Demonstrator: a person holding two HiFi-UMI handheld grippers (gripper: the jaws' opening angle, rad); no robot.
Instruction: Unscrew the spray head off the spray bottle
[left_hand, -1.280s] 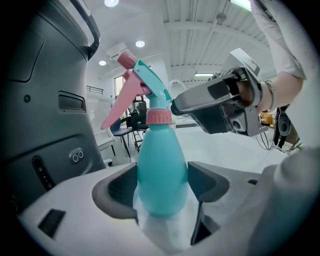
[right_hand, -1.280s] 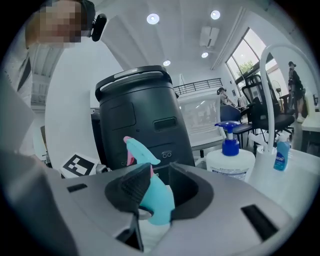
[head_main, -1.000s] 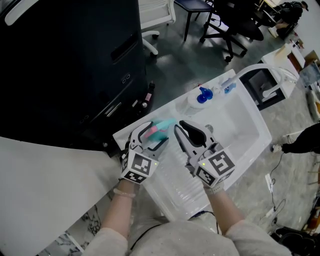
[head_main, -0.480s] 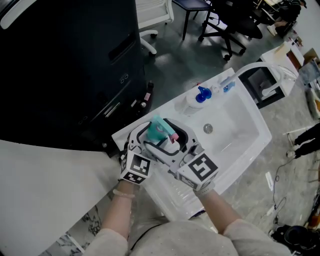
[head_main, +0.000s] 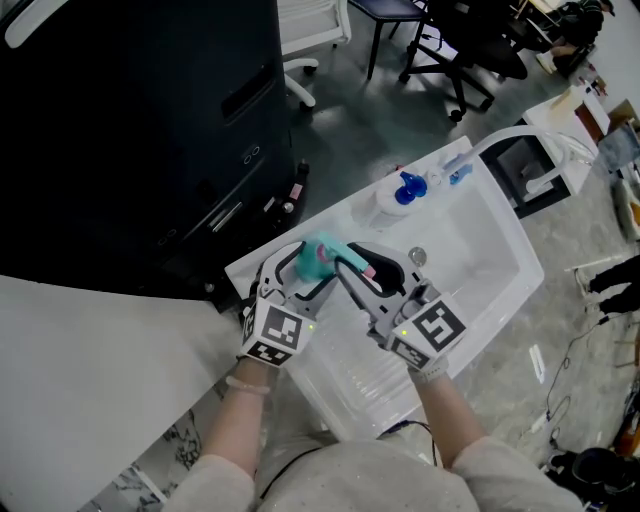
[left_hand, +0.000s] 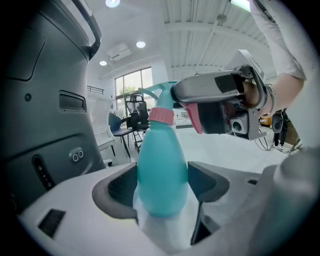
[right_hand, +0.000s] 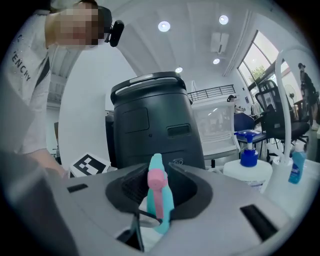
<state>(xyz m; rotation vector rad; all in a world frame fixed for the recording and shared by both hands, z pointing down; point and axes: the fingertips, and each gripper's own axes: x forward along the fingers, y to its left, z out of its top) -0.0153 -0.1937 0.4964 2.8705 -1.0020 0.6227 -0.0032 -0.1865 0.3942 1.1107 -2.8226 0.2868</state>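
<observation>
A teal spray bottle (head_main: 320, 252) with a pink collar (left_hand: 161, 116) stands tilted over the sink's draining board. My left gripper (head_main: 300, 266) is shut on its body (left_hand: 161, 170), one pad against each side. My right gripper (head_main: 345, 260) reaches in from the right at the top of the bottle. Its jaws are closing, and the teal spray head (right_hand: 159, 210) with its pink trigger (right_hand: 156, 192) sits between the pads, touching both. In the left gripper view the right gripper (left_hand: 215, 100) covers most of the spray head.
A white sink (head_main: 480, 250) with a drain (head_main: 416, 257) lies to the right, with a curved faucet (head_main: 525, 135) beyond it. A blue-topped pump bottle (head_main: 405, 190) and a small blue bottle (head_main: 457, 175) stand on its far rim. A tall black machine (head_main: 140, 130) stands at the left.
A second ago my right gripper stood apart from the bottle. It swung left onto the spray head, then turned back to the right with the head between its jaws. My left gripper stayed put.
</observation>
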